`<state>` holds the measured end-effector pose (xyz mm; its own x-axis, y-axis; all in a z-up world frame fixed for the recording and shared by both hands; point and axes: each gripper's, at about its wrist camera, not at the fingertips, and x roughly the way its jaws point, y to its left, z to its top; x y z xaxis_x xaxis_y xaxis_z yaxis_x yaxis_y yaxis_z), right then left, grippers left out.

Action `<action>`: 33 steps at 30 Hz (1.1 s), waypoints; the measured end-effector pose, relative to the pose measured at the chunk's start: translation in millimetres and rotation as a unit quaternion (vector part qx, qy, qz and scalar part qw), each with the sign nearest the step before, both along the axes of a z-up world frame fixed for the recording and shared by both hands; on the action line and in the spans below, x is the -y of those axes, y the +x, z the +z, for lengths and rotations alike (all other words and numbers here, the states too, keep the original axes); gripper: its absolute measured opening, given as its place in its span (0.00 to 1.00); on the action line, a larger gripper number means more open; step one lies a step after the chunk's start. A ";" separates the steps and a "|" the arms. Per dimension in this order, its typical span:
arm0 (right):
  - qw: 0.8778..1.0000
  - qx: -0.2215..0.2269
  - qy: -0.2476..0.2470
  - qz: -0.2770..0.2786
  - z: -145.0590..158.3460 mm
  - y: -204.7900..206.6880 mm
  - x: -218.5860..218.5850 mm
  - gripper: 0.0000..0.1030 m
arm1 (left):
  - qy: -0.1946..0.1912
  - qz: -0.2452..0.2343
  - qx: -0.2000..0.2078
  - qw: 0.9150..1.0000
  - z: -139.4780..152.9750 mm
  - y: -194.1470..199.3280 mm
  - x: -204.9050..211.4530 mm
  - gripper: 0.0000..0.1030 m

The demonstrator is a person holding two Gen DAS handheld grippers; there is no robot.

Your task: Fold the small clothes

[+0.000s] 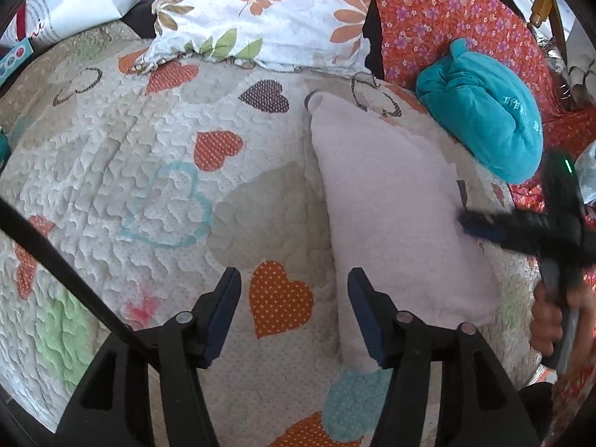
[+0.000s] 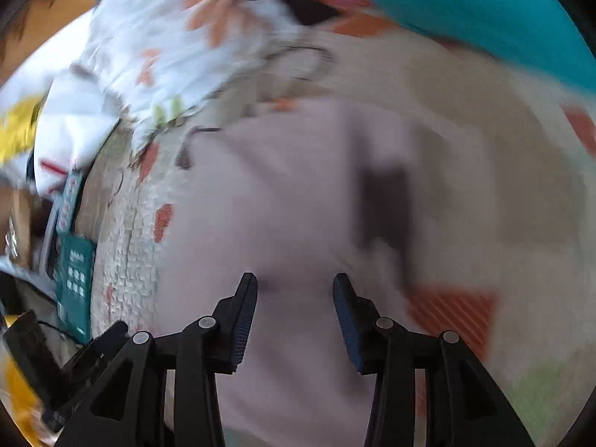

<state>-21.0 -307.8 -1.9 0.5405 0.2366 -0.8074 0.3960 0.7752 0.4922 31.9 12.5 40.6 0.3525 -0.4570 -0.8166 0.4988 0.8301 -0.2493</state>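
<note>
A pale pink folded garment (image 1: 391, 205) lies on the heart-patterned quilt (image 1: 149, 186); in the blurred right wrist view it fills the middle (image 2: 298, 205). My left gripper (image 1: 294, 279) is open and empty, its right finger at the garment's left edge. My right gripper (image 2: 296, 283) is open just over the garment; in the left wrist view it shows (image 1: 469, 223) reaching onto the garment's right edge.
A teal plush bundle (image 1: 484, 111) sits on red floral fabric (image 1: 447, 18) at the back right. A floral pillow (image 1: 260, 11) lies at the back. A white paper bag (image 1: 67, 3) stands at the far left. Teal boxes (image 2: 74, 272) lie beside the quilt's left edge.
</note>
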 end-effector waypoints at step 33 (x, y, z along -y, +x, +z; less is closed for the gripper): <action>0.996 0.064 0.041 -0.047 -31.7 -7.9 29.7 0.68 | -0.140 0.019 -0.068 0.988 -13.0 31.2 17.1 0.76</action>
